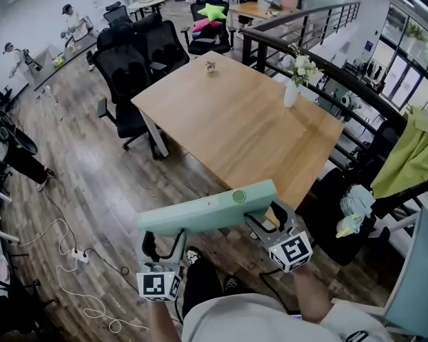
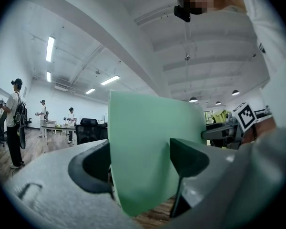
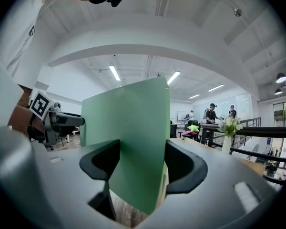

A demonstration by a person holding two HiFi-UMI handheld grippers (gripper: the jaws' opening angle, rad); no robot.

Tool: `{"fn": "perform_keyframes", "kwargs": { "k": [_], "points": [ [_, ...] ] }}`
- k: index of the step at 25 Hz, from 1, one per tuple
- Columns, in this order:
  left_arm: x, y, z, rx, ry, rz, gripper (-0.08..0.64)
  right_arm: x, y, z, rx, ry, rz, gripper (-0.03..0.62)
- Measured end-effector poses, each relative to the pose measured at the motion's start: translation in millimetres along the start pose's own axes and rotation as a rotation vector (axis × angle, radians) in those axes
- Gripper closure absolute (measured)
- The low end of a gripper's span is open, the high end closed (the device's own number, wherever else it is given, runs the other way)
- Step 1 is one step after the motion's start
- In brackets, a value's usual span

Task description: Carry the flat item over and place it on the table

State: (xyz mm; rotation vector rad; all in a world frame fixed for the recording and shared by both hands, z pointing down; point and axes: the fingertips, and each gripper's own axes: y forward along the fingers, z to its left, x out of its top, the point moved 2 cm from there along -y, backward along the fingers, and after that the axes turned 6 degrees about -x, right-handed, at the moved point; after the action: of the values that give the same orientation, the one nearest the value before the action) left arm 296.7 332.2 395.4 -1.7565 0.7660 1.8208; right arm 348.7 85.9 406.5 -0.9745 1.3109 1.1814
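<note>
The wooden worktop (image 1: 228, 120) fills the middle of the head view. Black office chairs (image 1: 135, 55) stand along its far left side, and a white vase of flowers (image 1: 292, 91) stands near its right edge. Around it is a dark plank floor (image 1: 78, 184).

The green board (image 1: 207, 209) is off the worktop, held in the air in front of the person. Its right end overlaps the worktop's near corner and the rest is over the floor. It lies across the view, tilted up toward the right.

The left tongs (image 1: 162, 242) are clamped on its left end and the right tongs (image 1: 267, 223) on its right end. In each gripper view the board stands between the two dark pads, which press on its faces.
</note>
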Motion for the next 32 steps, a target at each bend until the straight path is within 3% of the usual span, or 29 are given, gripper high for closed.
{"fn": "perform_keyframes", "kwargs": {
  "k": [9, 22, 32],
  "points": [
    [4, 61, 58, -0.045, -0.014, 0.003, 0.178, 10, 71, -15, -0.037, -0.007, 0.024, 0.298],
    [-5, 155, 180, -0.162, -0.046, 0.041, 0.178, 14, 197, -10, -0.144, 0.005, 0.085, 0.296],
    [1, 193, 243, -0.206, -0.058, 0.019, 0.179, 21, 257, 1, -0.197, 0.014, 0.090, 0.296]
  ]
}}
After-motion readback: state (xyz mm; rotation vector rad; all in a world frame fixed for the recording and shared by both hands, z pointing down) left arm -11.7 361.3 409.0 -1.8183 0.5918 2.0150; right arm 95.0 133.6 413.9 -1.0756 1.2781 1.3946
